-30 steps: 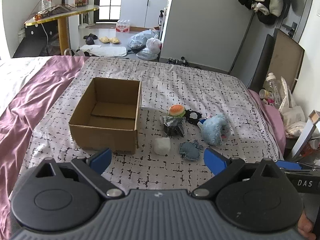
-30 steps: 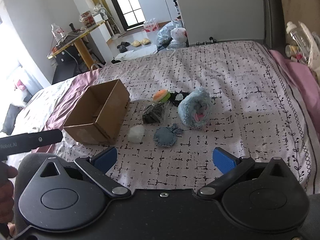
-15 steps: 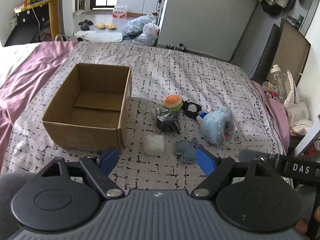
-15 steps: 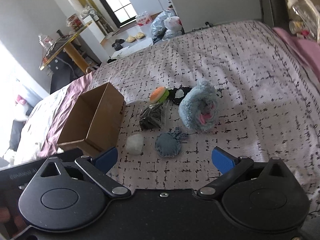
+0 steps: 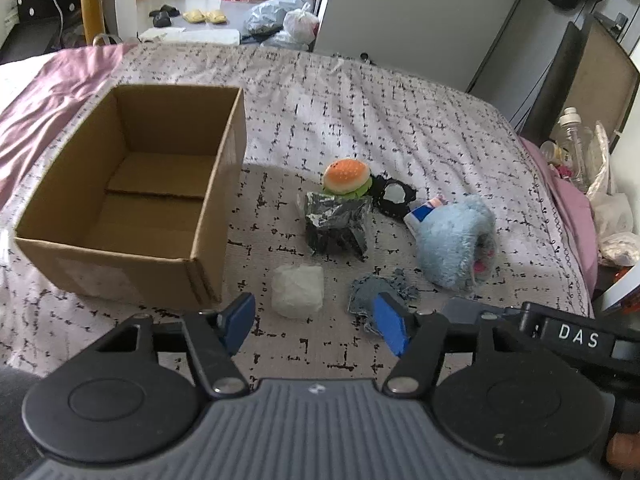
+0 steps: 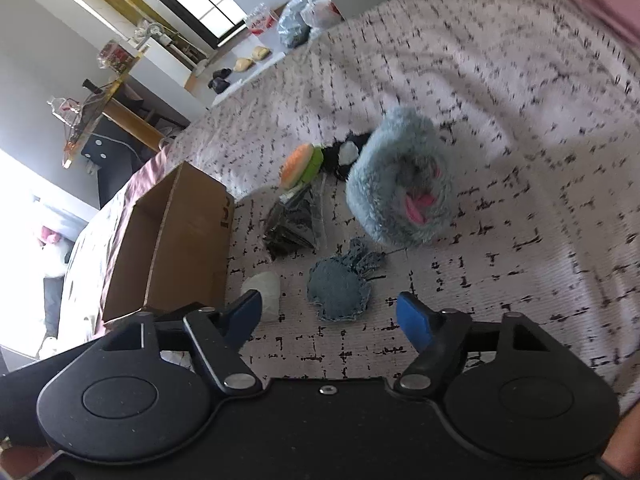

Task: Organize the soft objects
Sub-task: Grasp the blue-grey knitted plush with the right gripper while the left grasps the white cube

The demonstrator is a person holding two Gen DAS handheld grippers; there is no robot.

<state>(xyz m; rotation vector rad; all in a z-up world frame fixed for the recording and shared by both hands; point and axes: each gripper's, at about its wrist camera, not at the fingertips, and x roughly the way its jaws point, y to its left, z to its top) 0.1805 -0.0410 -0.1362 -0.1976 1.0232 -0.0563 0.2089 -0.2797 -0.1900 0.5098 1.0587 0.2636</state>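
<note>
An open, empty cardboard box (image 5: pixel 128 196) (image 6: pixel 168 248) sits on the patterned bedspread. To its right lie soft things: a white pad (image 5: pixel 298 290) (image 6: pixel 266 290), a denim piece (image 5: pixel 374 294) (image 6: pixel 340 286), a black crinkled bag (image 5: pixel 336 224) (image 6: pixel 294 222), a burger plush (image 5: pixel 346 178) (image 6: pixel 302 166), a black item (image 5: pixel 392 196) and a fluffy blue plush (image 5: pixel 454 242) (image 6: pixel 400 184). My left gripper (image 5: pixel 316 322) is open, just short of the white pad. My right gripper (image 6: pixel 332 312) is open, just short of the denim piece.
Pink bedding (image 5: pixel 44 92) lies left of the box. A bottle and bags (image 5: pixel 576 148) crowd the bed's right edge. The right gripper's body (image 5: pixel 576 336) reaches in beside my left one. Floor clutter (image 5: pixel 284 24) lies beyond the bed.
Both grippers have moved forward and down toward the soft things, which now look larger. The right view has tilted clockwise. Both stay open; nothing on the bed has moved.
</note>
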